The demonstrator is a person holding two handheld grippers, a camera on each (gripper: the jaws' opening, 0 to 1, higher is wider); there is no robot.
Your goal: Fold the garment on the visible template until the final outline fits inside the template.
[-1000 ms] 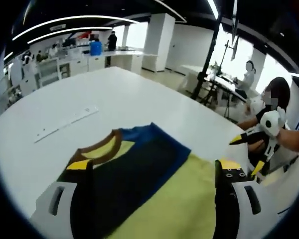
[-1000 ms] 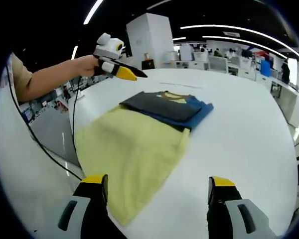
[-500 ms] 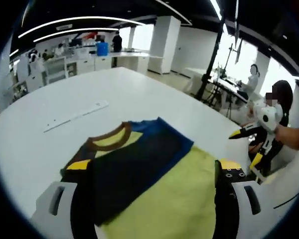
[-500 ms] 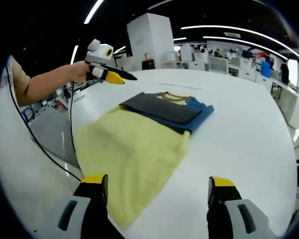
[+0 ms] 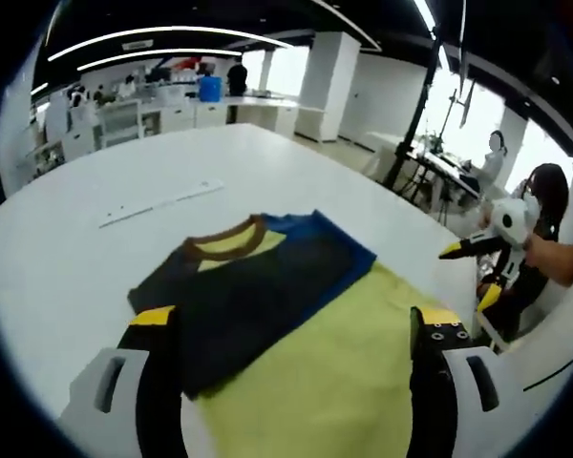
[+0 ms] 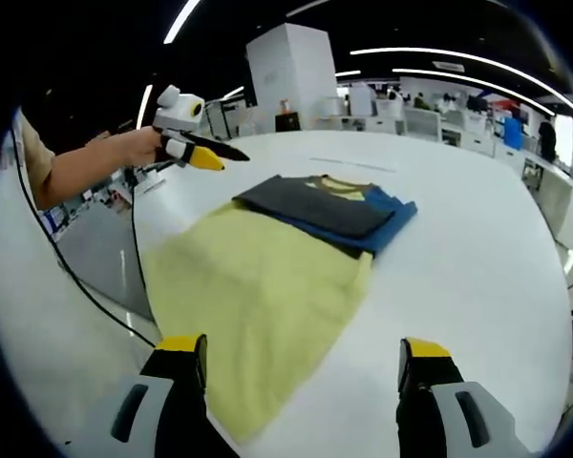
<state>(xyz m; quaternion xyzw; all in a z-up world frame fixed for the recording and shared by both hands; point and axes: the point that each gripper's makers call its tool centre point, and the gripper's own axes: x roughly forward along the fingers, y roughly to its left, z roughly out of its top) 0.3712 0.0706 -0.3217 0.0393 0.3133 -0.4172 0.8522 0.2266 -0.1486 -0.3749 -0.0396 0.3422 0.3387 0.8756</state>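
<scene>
Garment of yellow, dark grey and blue cloth [image 5: 296,334] [image 6: 267,267] — one only, lying flat on the round white table [image 5: 86,258] [image 6: 477,248], its upper part folded over so that a dark grey panel and a blue edge cover the top, with a brown collar band at the far end in the left gripper view. Yellow lower part spread open toward both cameras, reaching close to the table's near edge.

Two grippers counted. Left gripper [image 5: 291,329] [image 6: 231,153] with its yellow-tipped black jaws spread wide apart, holding nothing, raised above the garment; seen from the right gripper view, held in a hand [image 6: 134,145] off the garment's left side, its jaw state from that view impossible to tell. Right gripper [image 6: 291,358] [image 5: 458,252] likewise with jaws wide apart and nothing between them, just beyond the garment's yellow hem.

One long pale strip [image 5: 160,202] lying flat on the table beyond the garment's collar — well apart from the cloth.
</scene>
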